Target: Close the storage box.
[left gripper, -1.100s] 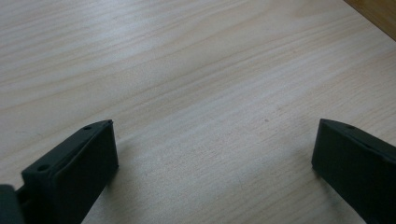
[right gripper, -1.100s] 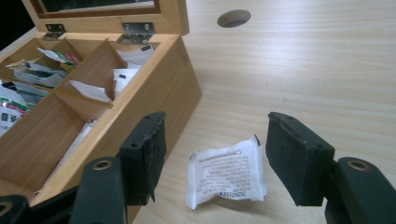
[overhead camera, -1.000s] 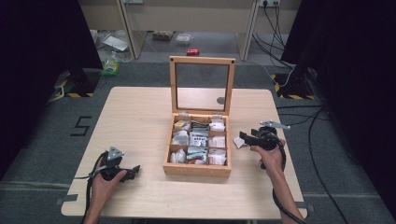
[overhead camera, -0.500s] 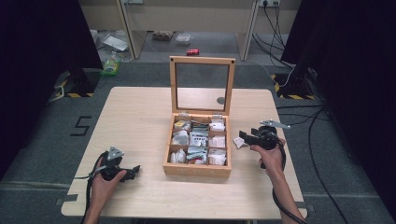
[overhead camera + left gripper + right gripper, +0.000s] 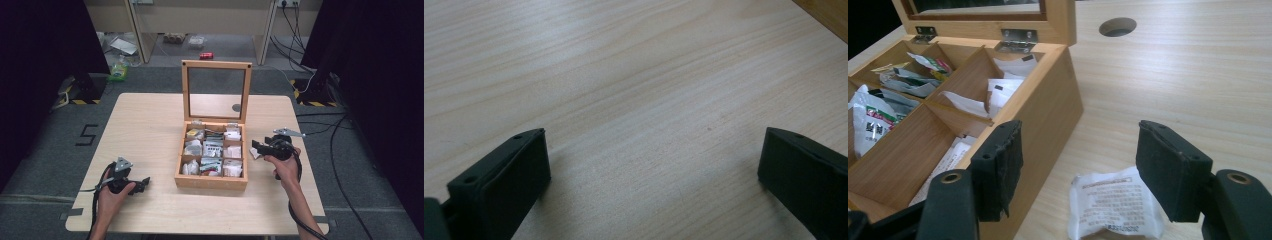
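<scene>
Right gripper (image 5: 1078, 165) open over one packet (image 5: 1115, 207) beside one box (image 5: 1048, 115).

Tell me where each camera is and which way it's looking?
High view: above the person's side, looking forward and down at the table and box; both forearms and both tongs show.
Left gripper view: rides the left tongs, looking along open jaws at bare table.
Right gripper view: rides the right tongs, looking at the box and a packet lying between open jaws.
Shared: high and right gripper views both show the box.
</scene>
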A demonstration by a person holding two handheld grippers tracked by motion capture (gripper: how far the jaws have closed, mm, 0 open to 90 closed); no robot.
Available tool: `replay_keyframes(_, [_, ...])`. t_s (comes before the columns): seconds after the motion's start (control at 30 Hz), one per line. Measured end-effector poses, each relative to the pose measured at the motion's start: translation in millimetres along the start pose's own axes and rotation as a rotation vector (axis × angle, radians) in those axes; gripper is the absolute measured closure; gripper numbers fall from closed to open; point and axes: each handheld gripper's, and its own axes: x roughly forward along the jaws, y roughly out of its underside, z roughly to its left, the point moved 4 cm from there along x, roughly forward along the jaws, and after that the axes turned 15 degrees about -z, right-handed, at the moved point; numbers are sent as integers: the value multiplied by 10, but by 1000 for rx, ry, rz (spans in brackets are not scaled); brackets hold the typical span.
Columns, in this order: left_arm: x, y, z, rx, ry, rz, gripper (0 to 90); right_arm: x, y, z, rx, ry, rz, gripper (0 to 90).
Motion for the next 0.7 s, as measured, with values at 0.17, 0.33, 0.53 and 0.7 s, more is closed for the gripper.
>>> replay_keyframes(0.17, [0,0,0,0,0,0,0,25,-62,69,-22,-23,-18,359])
replay_keyframes(0.33, [0,0,0,0,0,0,0,31,-143,111,-28,-38,-36,356])
replay_keyframes(0.53, [0,0,0,0,-1,0,0,88,-196,142,-44,-48,-28,355])
replay_keyframes(0.7, [0,0,-1,-1,-1,0,0,141,-281,146,-62,-53,-35,355])
